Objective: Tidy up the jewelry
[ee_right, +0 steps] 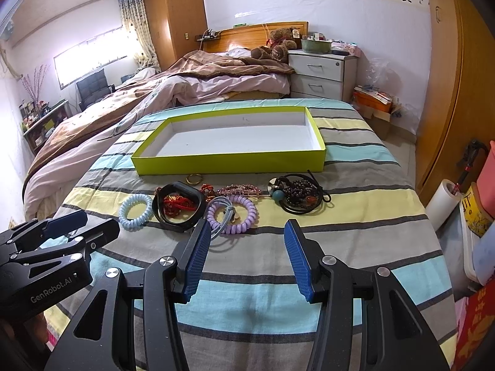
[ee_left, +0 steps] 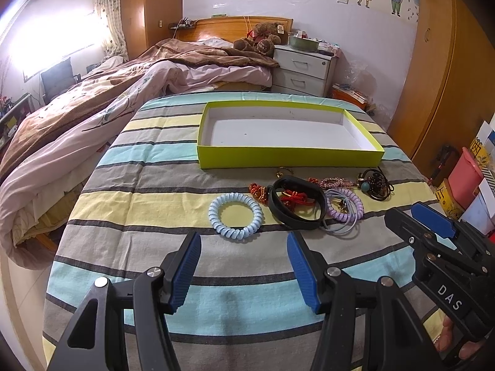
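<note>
jewelry (ee_right: 222, 202) – coiled, beaded, tangled row | tray (ee_right: 229, 165) – lime, white inside

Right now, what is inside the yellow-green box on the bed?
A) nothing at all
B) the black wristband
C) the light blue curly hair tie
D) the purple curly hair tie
A: the yellow-green box shows only its bare white floor, while the light blue hair tie, the black wristband and the purple hair tie all lie on the striped sheet in front of it.
</note>
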A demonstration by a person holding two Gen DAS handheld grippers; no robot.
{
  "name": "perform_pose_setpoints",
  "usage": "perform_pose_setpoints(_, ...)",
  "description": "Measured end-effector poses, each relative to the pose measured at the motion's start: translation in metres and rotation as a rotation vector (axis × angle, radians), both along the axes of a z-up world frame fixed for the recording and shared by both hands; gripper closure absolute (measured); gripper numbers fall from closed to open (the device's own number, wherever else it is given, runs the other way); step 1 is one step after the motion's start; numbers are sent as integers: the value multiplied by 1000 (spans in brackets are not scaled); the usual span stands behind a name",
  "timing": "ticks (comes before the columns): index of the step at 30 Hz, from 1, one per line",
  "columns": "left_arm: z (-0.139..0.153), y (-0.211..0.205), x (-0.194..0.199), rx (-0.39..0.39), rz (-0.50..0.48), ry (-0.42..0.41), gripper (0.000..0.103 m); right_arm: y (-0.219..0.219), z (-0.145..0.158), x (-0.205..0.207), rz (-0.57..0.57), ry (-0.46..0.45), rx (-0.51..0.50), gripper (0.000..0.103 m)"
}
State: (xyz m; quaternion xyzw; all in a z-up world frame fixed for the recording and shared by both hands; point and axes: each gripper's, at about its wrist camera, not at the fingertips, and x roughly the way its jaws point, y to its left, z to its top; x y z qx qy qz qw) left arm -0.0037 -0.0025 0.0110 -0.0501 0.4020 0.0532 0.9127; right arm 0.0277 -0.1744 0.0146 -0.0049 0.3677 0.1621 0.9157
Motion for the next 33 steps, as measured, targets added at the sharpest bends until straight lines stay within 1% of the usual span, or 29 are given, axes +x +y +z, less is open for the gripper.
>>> perform_pose_setpoints(17, 2, 0, -2, 16, 10, -5, 46, -2, 3, -1, -4, -2, -1, 53)
perform_pose_setpoints(33, 2, 0, -2, 15, 9, -4, 46, -2, 4, -2, -4, -3, -3, 53)
